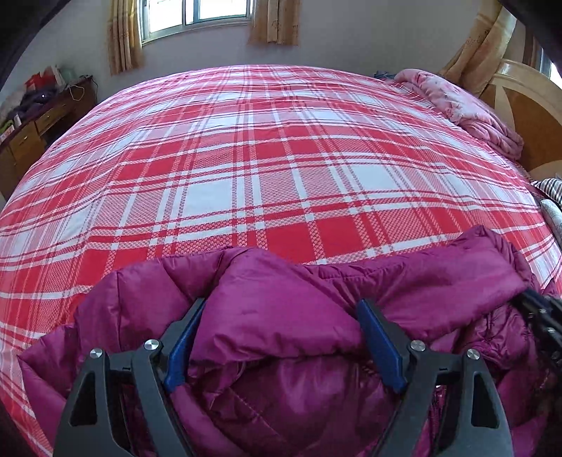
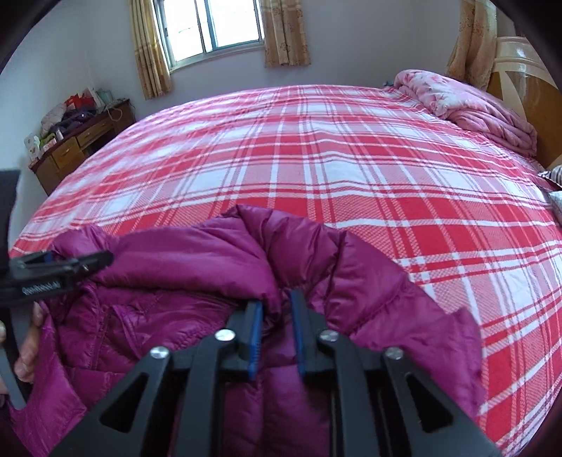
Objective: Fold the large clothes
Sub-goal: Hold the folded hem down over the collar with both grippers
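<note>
Left claw (image 1: 281, 316) wide apart over the magenta puffer jacket (image 1: 298, 281) on the plaid bed (image 1: 263, 158). Right claw (image 2: 275, 306) narrow, a jacket fold between its pads, seemingly not pinched.

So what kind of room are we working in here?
A bedroom, most likely in a home: the puffy magenta quilted jacket lies on a wide bed with a red-and-white plaid sheet, a folded pink floral quilt sits by the wooden headboard, and curtains frame a window.
</note>
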Demonstrator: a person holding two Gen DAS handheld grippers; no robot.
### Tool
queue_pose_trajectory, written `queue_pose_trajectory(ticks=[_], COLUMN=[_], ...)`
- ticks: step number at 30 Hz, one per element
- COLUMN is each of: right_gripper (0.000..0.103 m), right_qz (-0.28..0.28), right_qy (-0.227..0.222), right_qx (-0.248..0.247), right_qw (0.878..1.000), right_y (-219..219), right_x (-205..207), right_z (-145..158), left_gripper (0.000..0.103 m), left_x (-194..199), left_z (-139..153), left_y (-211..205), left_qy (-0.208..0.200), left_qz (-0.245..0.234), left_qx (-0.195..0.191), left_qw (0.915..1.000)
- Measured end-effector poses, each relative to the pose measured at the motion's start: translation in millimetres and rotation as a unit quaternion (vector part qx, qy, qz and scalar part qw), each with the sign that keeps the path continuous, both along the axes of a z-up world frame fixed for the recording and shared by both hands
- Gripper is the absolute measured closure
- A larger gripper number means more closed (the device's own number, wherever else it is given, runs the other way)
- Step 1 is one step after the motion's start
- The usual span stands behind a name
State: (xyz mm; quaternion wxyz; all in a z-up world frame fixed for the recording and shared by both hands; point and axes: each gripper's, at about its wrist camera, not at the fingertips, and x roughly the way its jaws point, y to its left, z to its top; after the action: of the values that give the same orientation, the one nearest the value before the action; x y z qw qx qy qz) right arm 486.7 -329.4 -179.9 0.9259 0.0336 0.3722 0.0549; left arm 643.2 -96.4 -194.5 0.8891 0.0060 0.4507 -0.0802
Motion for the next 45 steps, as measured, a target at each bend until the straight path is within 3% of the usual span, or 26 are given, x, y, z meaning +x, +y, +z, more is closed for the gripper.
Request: queue_pose_trajectory(ticks=[2,5,8,11,13,14,17,19,23,25,28,34,45], right_gripper=[0.060,0.053,0.052,0.052,0.055,0.059,0.059,0.059,0.059,0.059,0.059,0.058,0.056], right_qz=[-0.026,-0.045,-0.022,0.010,0.029,0.032,0.028,0.024,0.027,0.029,0.029,0.026,0.026], right_qy=[-0.026,-0.071,-0.066,-0.028,0.011,0.026,0.027,0.026,0.024,0.022,0.024,0.033,0.038], right_qx=[0.012,0.036,0.054,0.049,0.028,0.020,0.038,0.049,0.040,0.045,0.048,0.029,0.001], right_qw=[0.999,0.996,0.996,0.998,0.999,0.999,0.999,0.998,0.999,0.998,0.998,0.999,0.999], right_y=[-6.1,-6.9,10.6,34.2,48.3,52.7,45.7,40.7,41.4,40.6,40.6,46.6,54.0], right_x=[-14.8,-27.4,-8.3,23.0,37.4,40.5,35.6,33.9,30.5,30.2,37.0,41.3,42.4], right_z=[16.7,47.9,64.0,51.5,30.4,18.1,1.4,-1.5,-3.3,-7.4,-10.4,-15.3,-19.5], left_gripper=[0.019,0.019,0.019,0.019,0.019,0.019,0.019,0.019,0.019,0.019,0.019,0.017,0.014], left_x=[-0.7,0.7,-0.8,-1.0,-10.2,-22.3,-38.6,-33.9,-9.8,-3.7,-2.2,0.2,2.4], left_z=[-1.3,-2.6,-2.2,2.2,21.8,40.6,70.2,70.7,31.8,11.6,5.9,-3.8,-6.4], left_y=[0.3,-0.2,-0.8,1.3,3.5,4.7,-5.2,-14.5,-24.5,-20.4,-18.3,-34.7,-35.6], left_qy=[-0.001,-0.002,-0.003,-0.008,-0.042,-0.082,-0.120,-0.108,-0.046,-0.013,-0.009,-0.010,-0.013], left_qz=[0.000,-0.001,-0.001,0.004,0.014,0.011,-0.033,-0.050,-0.033,-0.028,-0.027,-0.027,-0.026], left_qx=[0.000,-0.002,-0.001,-0.001,0.002,-0.017,-0.052,-0.058,-0.021,-0.024,-0.027,0.019,0.029], left_qw=[1.0000,1.0000,1.0000,1.0000,0.9990,0.9964,0.9909,0.9912,0.9982,0.9992,0.9992,0.9994,0.9992])
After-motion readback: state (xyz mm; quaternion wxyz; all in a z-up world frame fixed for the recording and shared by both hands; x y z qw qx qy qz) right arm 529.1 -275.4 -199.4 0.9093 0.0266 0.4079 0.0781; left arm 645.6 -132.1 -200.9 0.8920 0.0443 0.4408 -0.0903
